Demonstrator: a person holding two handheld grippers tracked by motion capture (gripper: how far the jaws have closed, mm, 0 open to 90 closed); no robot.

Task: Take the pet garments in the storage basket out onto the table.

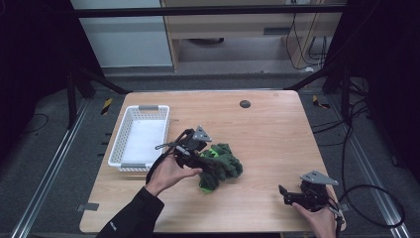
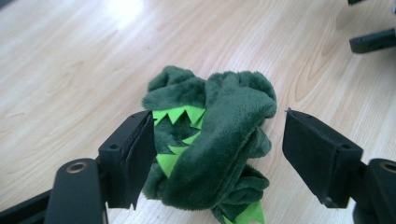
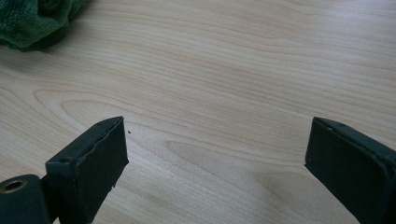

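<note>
Near the table [image 1: 257, 144] centre lies the green plush toy [image 2: 219, 140], soft, light, compressible. Left gripper [image 2: 217, 154] jaws stand spread around it, one touching; grip the thick folded body. Right gripper [image 3: 215, 163] jaws stand spread, empty.

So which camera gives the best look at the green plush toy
The left gripper view: the green plush toy sits close up between the open left claw, its light green spikes clear. The high view shows it small on the table, partly behind that claw. The right gripper view catches just a dark green corner at top left.
</note>
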